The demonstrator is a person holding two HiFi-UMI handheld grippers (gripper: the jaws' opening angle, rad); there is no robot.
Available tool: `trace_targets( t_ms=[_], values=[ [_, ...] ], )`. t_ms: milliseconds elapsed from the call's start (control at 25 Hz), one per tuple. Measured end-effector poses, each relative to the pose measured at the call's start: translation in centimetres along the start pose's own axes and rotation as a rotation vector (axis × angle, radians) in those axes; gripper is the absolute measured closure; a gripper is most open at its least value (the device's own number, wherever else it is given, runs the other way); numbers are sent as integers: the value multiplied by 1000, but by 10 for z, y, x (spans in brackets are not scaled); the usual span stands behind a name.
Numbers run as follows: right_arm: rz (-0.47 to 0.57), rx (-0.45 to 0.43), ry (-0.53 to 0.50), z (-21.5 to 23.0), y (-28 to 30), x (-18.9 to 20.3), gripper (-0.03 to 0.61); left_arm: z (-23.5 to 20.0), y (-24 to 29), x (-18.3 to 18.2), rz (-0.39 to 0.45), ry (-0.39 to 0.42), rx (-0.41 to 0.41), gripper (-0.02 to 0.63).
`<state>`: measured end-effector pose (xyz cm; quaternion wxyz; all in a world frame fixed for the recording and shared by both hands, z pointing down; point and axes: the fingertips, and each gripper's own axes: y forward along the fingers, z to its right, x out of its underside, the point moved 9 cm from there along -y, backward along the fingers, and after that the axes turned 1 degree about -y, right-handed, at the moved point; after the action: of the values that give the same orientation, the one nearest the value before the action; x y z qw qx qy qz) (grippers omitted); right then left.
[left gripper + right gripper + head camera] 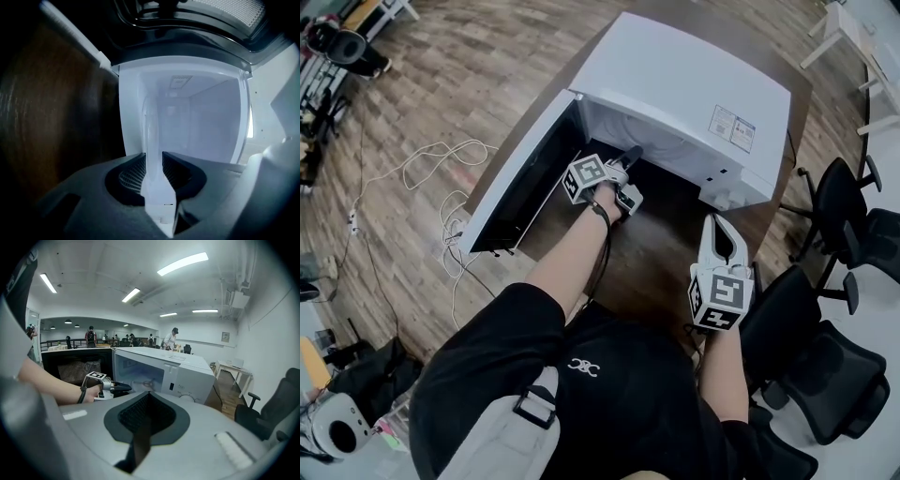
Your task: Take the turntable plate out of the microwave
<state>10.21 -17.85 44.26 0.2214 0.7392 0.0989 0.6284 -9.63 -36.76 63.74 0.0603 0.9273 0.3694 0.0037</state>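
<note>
The white microwave (694, 84) stands on a dark wooden table (661, 248) with its door (516, 178) swung open to the left. My left gripper (630, 156) reaches into the opening. In the left gripper view the clear glass turntable plate (151, 131) shows edge-on, running from the jaws into the white cavity (206, 122). The left gripper (153, 161) is rolled onto its side and shut on the plate's rim. My right gripper (713, 225) hovers over the table in front of the control panel, shut and holding nothing. In the right gripper view (149, 399) the left gripper (117, 388) sits at the cavity mouth.
Black office chairs (853, 220) crowd the table's right side. White cables (422, 169) lie on the wooden floor to the left. A small white table (236, 366) stands behind the microwave (187, 369), and people (171, 338) stand far back in the room.
</note>
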Motion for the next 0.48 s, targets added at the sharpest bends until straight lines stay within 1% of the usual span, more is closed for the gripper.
trace_targets(
  t_ms=[120,280,400,480],
  values=[
    [0,-4,-6,-2,2,0,569,-2,3,-4,-3,-18,1,500],
    [-12,-15,31,-1,5,4,569,-5,2,-5,-11,-53,10,514],
    [-13,-18,50,0,6,4,569,-3,2,-6,-21,-47,18,514],
    [-13,-18,49,0,7,4,569,2,3,-6,-29,-37,37,514]
  ],
)
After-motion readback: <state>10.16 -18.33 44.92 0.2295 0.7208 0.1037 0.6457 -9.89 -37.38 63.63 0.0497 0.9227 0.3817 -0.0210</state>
